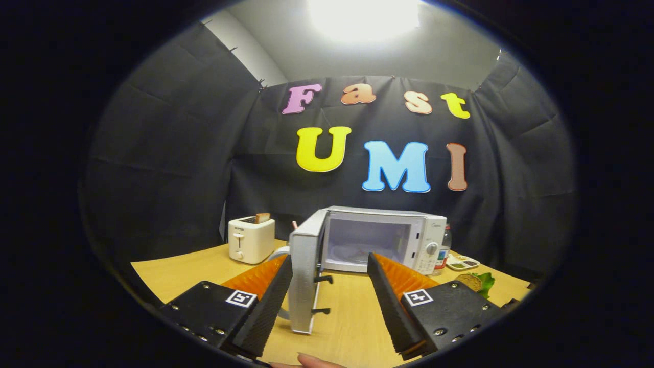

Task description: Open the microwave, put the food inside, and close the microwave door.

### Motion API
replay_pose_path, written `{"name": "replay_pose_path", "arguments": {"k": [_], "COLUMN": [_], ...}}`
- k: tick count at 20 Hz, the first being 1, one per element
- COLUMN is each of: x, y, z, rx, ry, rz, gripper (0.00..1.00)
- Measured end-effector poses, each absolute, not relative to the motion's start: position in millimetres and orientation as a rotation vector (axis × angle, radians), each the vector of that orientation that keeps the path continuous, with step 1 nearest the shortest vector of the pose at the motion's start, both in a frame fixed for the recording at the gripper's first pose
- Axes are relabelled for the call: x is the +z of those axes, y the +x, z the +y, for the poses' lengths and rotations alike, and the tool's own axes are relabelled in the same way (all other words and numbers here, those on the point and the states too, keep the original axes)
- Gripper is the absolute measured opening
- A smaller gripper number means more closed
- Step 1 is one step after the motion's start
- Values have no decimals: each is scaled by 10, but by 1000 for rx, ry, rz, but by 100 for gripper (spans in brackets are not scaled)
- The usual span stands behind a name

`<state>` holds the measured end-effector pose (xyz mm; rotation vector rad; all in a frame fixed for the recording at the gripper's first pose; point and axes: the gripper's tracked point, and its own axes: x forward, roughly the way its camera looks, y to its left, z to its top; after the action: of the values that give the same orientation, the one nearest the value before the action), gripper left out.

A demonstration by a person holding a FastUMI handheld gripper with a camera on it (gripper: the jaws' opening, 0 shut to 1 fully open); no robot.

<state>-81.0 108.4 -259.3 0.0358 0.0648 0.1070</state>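
Note:
A white microwave (388, 232) stands on the wooden table (352, 327), beyond my fingers. Its door (305, 276) is swung wide open toward me on the left side, and the cavity shows a pale, lit interior. My gripper (329, 263) is open with nothing between its fingers; the open door's edge stands just ahead of the left finger. The food, a sandwich with a bun and green lettuce (475, 282), lies on the table beyond the right finger.
A white toaster (250, 239) with a slice of bread sticking out stands left of the microwave. A bottle (443, 250) and a small tray of food (462, 263) sit right of it. A fingertip (314, 362) shows near the table's front edge.

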Motion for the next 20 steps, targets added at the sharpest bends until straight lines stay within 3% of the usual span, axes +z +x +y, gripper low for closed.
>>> {"name": "replay_pose_path", "arguments": {"k": [4, 9, 14, 20], "x": [-2635, -2890, -3358, -3959], "y": [-835, -912, -962, -835], "z": [603, -54, -950, -1375], "rx": [98, 32, -125, -191], "ry": [24, 66, 117, 280], "rz": [27, 46, 125, 257], "gripper": [96, 96, 96, 95]}}
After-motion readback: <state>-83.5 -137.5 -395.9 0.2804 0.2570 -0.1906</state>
